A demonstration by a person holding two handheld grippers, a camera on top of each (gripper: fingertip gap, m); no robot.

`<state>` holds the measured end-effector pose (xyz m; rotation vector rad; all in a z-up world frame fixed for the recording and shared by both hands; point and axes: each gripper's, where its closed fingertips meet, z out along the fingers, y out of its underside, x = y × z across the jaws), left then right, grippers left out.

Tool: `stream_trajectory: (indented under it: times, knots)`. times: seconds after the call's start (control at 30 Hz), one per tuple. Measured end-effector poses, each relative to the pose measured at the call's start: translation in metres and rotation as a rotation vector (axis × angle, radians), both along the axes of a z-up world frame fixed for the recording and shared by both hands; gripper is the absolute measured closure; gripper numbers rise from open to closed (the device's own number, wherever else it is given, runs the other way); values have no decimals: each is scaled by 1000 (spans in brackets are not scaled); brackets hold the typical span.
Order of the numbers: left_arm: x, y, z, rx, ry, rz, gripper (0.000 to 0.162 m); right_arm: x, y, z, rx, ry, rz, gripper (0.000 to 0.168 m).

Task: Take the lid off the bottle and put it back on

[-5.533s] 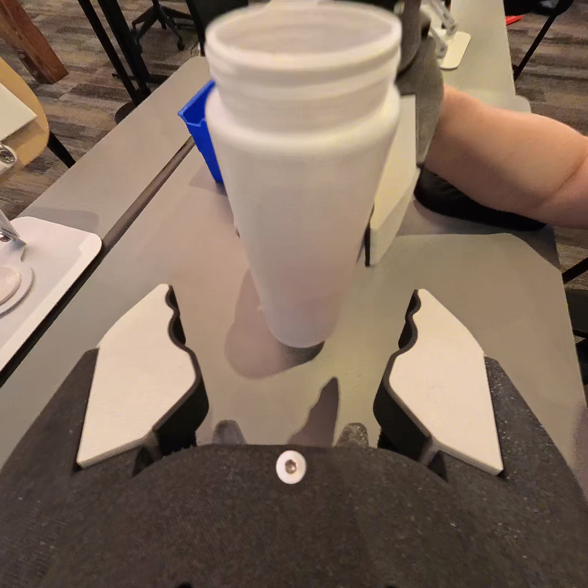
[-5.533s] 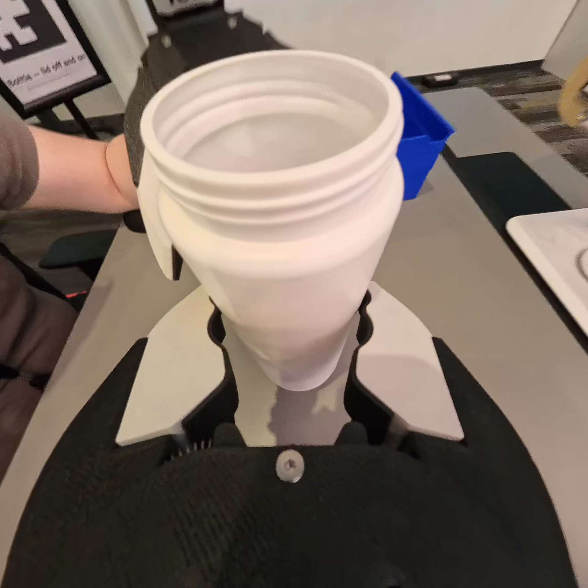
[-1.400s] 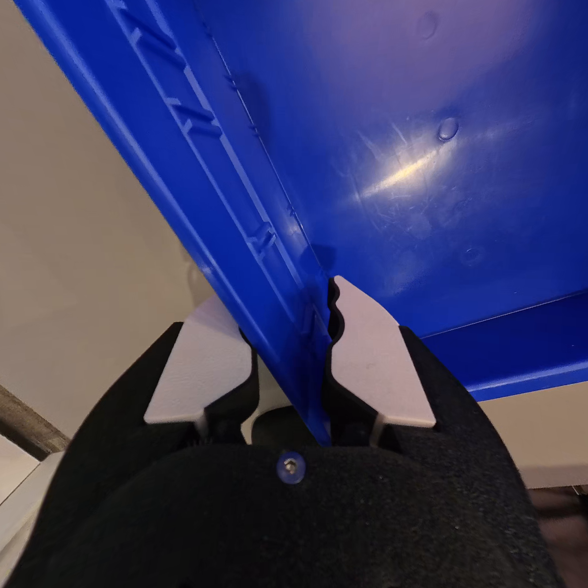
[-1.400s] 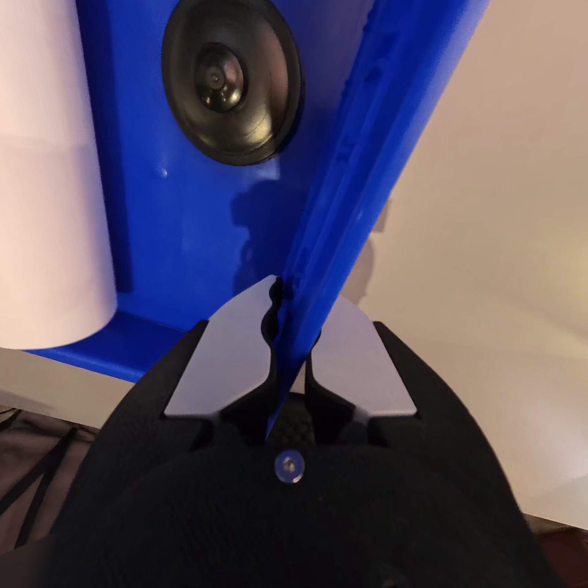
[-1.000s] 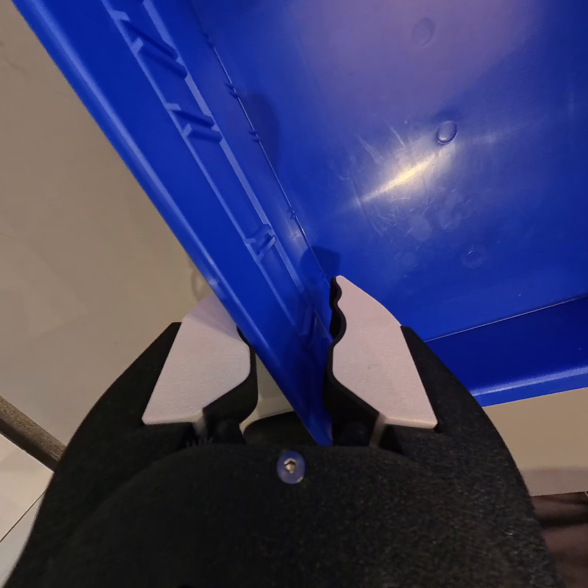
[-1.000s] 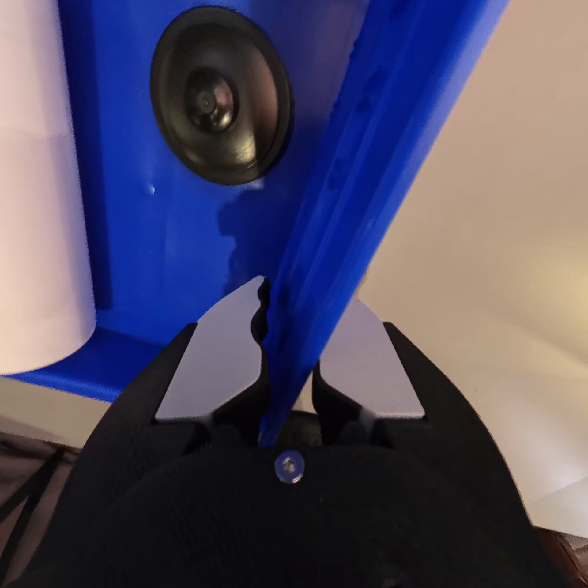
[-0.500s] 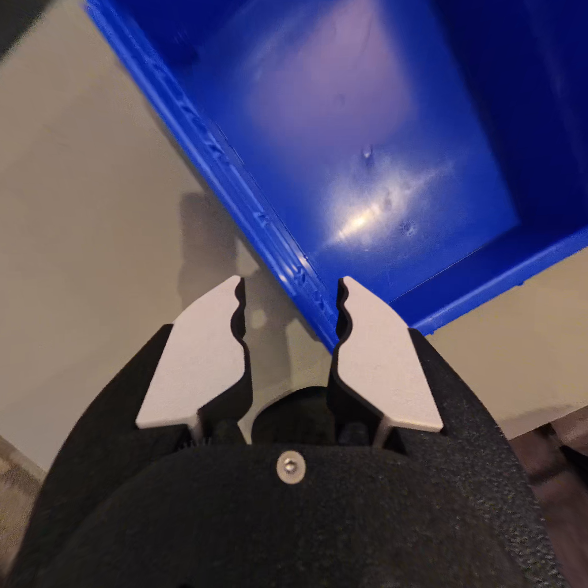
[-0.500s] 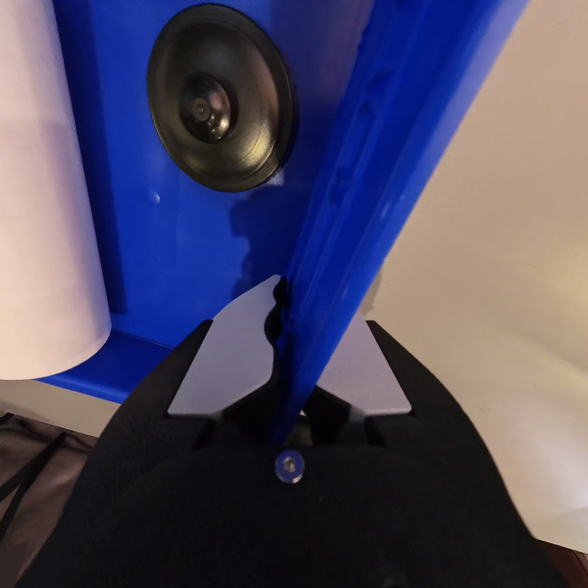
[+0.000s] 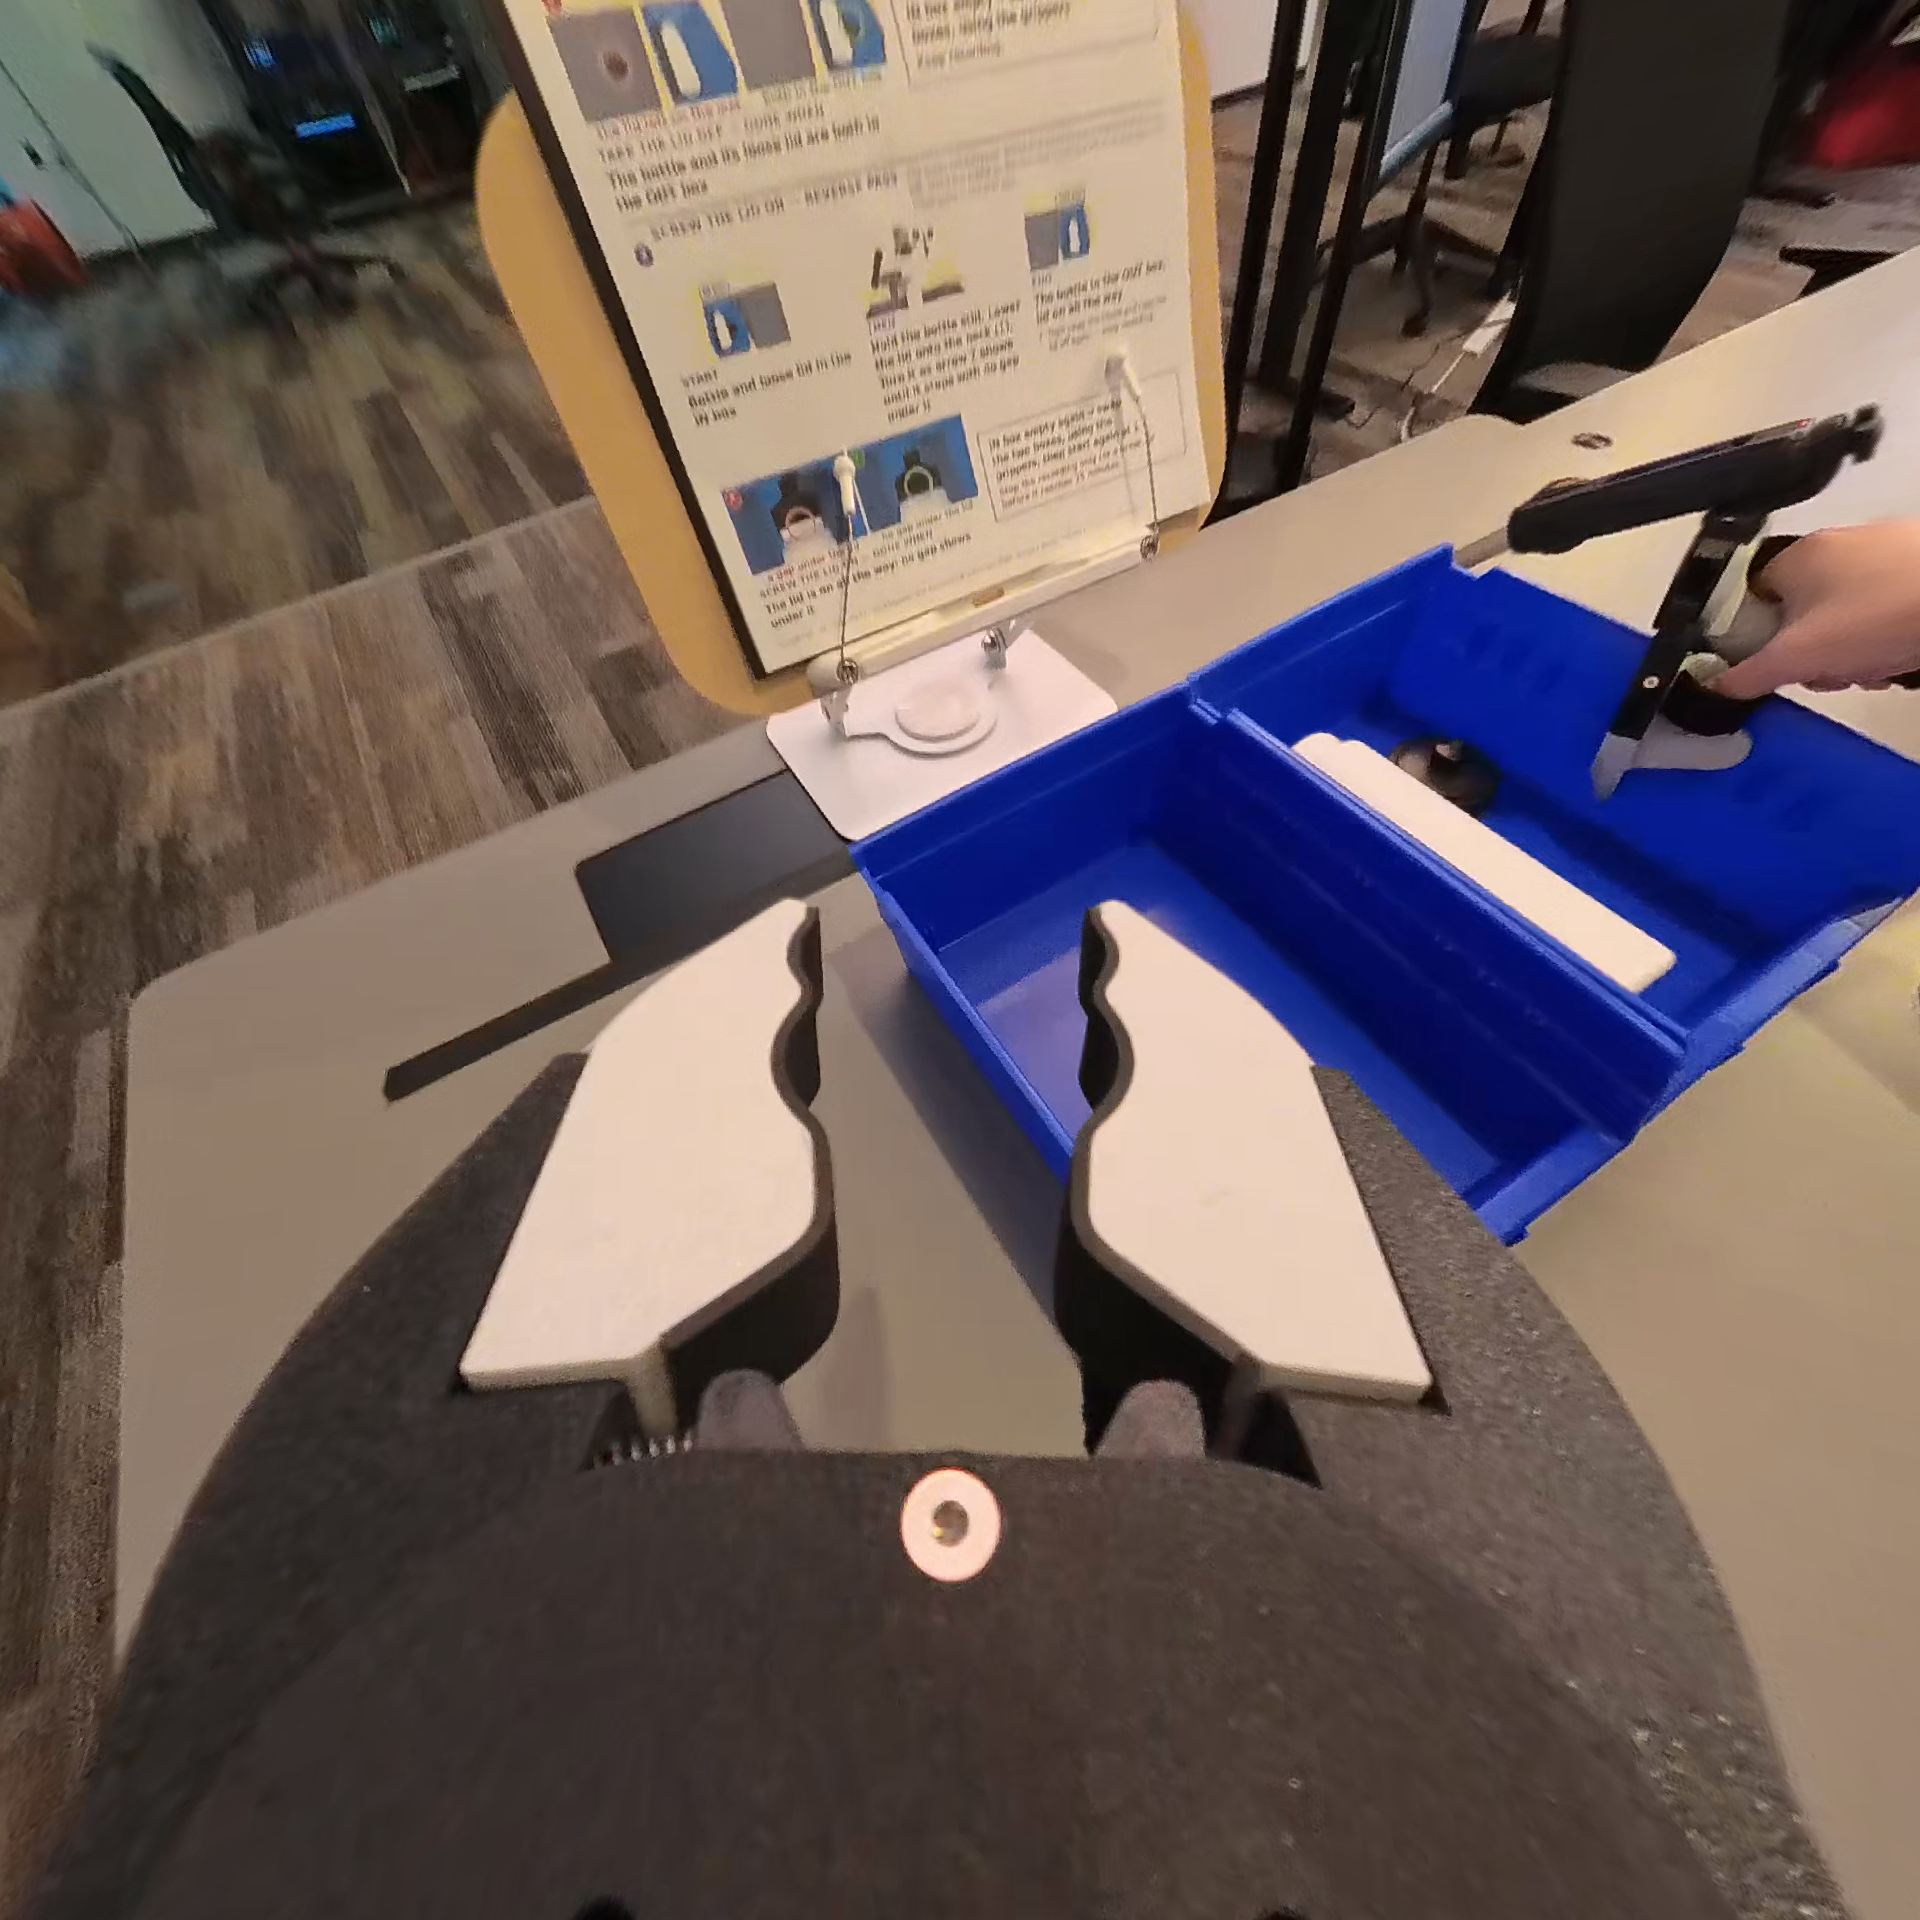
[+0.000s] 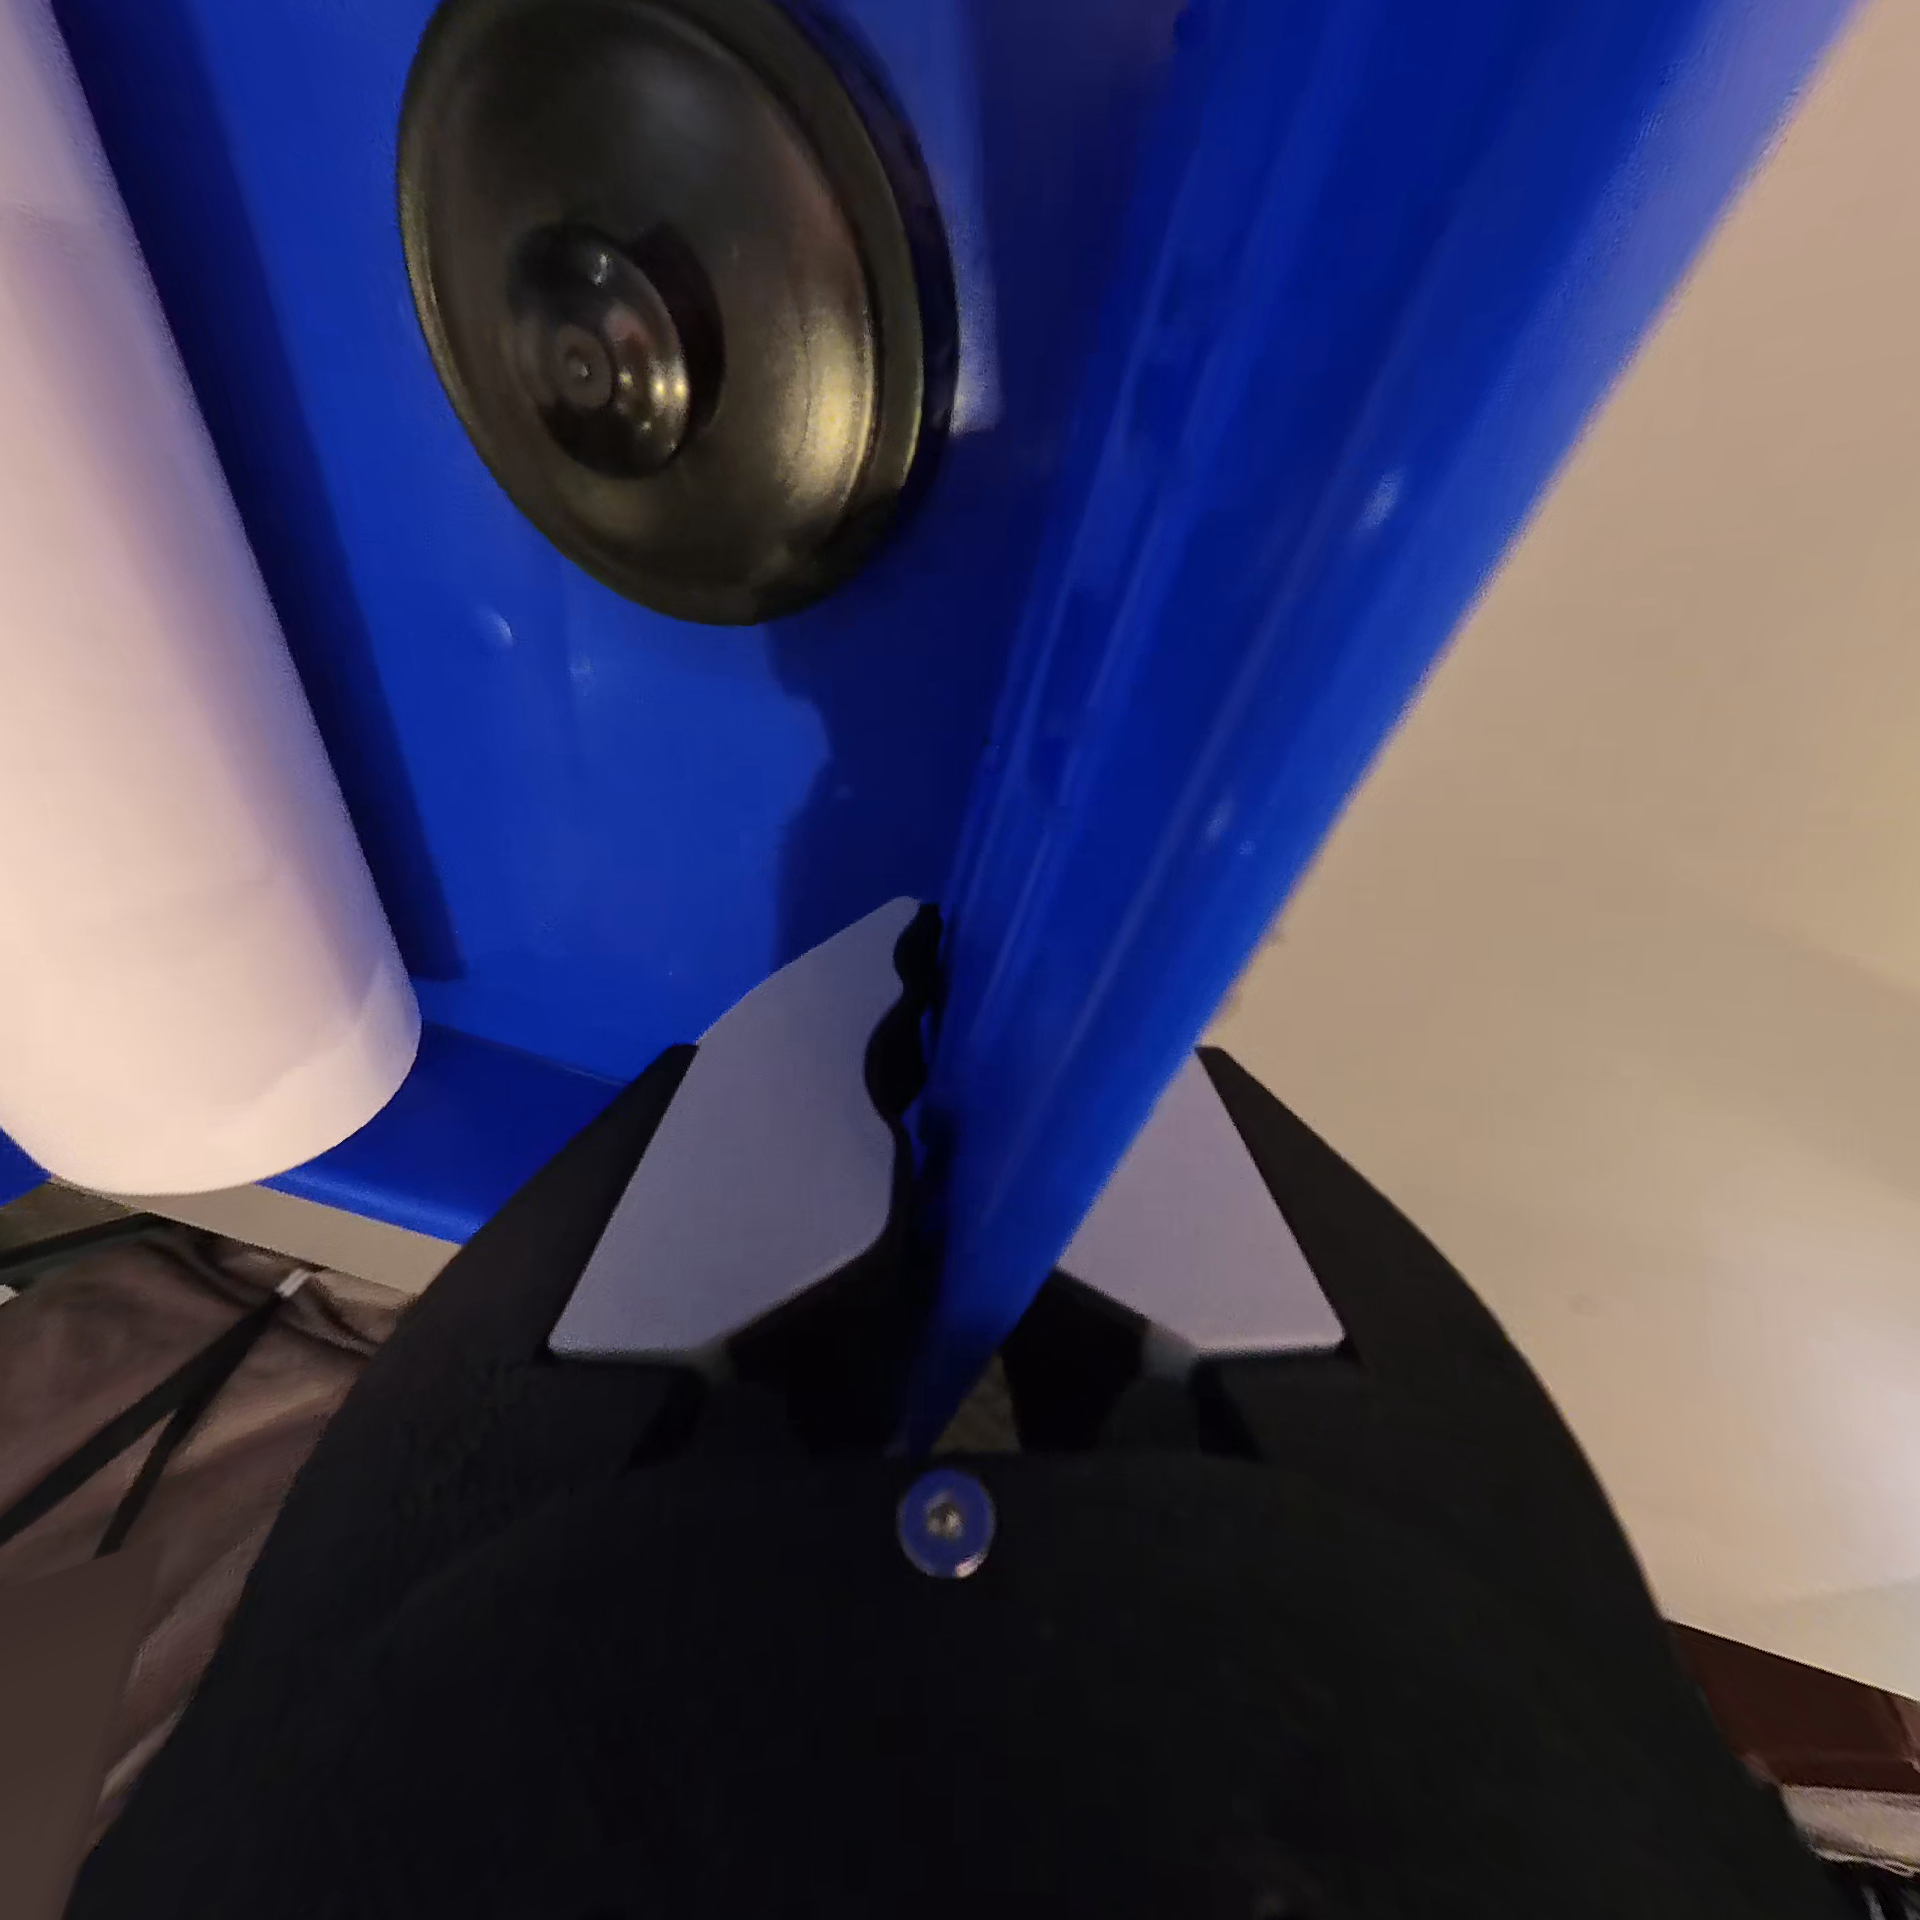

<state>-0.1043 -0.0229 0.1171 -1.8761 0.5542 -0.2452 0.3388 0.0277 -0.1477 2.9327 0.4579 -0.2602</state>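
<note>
The right tongs (image 10: 940, 1174) are being kept pinched on the side wall of the right blue bin (image 10: 1195, 623), one finger inside and one outside, probably so that the bin is steadied or can be shifted on the tabletop (image 10: 1558, 831). From the left wrist view the same tongs (image 9: 1662, 750) are being seen reaching down over that bin's (image 9: 1766, 831) far wall, held by a person's hand (image 9: 1813, 634).

The white bottle (image 10: 156, 727) is lying on its side inside this bin, along its left wall, and the black lid (image 10: 675, 312) is lying loose on the bin floor just beside it, apart from the bottle's neck. Both are also being shown in the left wrist view, the bottle (image 9: 1486, 857) as a long white shape and the lid (image 9: 1444, 764) just behind it. Judging from this, the lid is off and is not yet put back on.

The left tongs (image 9: 945, 1039) are being held spread and empty above the tabletop (image 9: 364, 1039), near the corner of the left blue bin (image 9: 1538, 1195), which is touching the right one and is holding nothing. An instruction board (image 9: 883, 312) is being propped upright on a stand behind the bins, presumably for reference.
</note>
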Motion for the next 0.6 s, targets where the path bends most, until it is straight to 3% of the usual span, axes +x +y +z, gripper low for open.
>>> stream_trajectory:
  times: [0.4, 0.6]
  knots:
    - [-38, -24, 15, -12, -133, -38, 114, 52, -39, 3, 24, 11, -87, 161]
    - [-43, -25, 8, -46, -118, -24, 113, 67, -46, 25, 27, 35, -166, 162]
